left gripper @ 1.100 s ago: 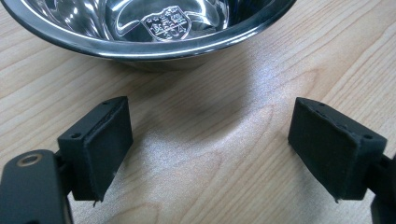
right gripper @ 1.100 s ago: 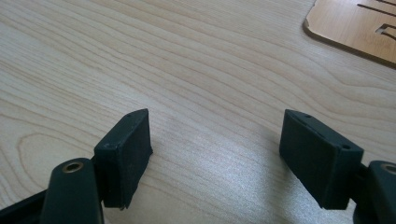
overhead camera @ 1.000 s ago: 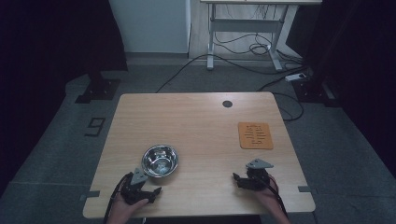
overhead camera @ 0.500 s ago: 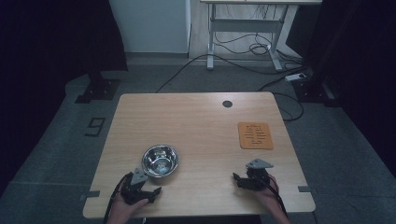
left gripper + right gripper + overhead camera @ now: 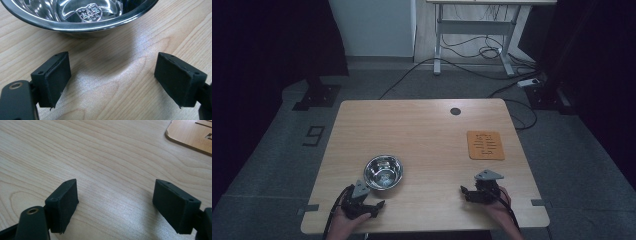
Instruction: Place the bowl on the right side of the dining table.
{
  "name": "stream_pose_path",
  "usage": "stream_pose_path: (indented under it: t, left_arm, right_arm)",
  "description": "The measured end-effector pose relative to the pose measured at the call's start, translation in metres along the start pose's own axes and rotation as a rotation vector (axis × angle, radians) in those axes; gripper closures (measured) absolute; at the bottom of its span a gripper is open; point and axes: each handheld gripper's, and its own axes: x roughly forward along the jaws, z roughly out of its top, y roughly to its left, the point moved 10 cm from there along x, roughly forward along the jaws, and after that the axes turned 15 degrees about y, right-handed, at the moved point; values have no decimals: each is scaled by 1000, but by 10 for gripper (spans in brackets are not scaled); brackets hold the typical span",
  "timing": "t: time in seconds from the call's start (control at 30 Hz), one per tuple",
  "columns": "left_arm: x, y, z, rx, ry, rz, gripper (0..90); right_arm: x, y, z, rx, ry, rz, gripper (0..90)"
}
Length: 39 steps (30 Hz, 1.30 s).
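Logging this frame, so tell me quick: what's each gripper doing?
Left gripper: open, empty, just short of the steel bowl.
Right gripper: open, empty, over bare table.

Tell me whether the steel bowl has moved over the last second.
No. In the high view the steel bowl sits in the same spot relative to the table's near edge and the orange mat, just ahead of the left gripper.

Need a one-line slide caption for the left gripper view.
Open left gripper poised over the wooden table, facing an empty steel bowl.
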Motion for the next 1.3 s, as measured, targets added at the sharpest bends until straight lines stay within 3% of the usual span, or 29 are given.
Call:
stream_pose_path:
  t: [0.17, 0.43, 0.6, 1.3]
  left_arm:
    - [0, 0, 0, 0, 0, 0, 133]
    - [0, 0, 0, 0, 0, 0, 133]
    - [0, 0, 0, 0, 0, 0, 133]
    - [0, 0, 0, 0, 0, 0, 133]
  right_arm:
    - [0, -2, 0, 9, -5, -3, 233]
    - [-3, -4, 1, 62, -14, 18, 246]
    - [-11, -5, 6, 84, -46, 21, 244]
    - [-34, 4, 29, 92, -114, 75, 241]
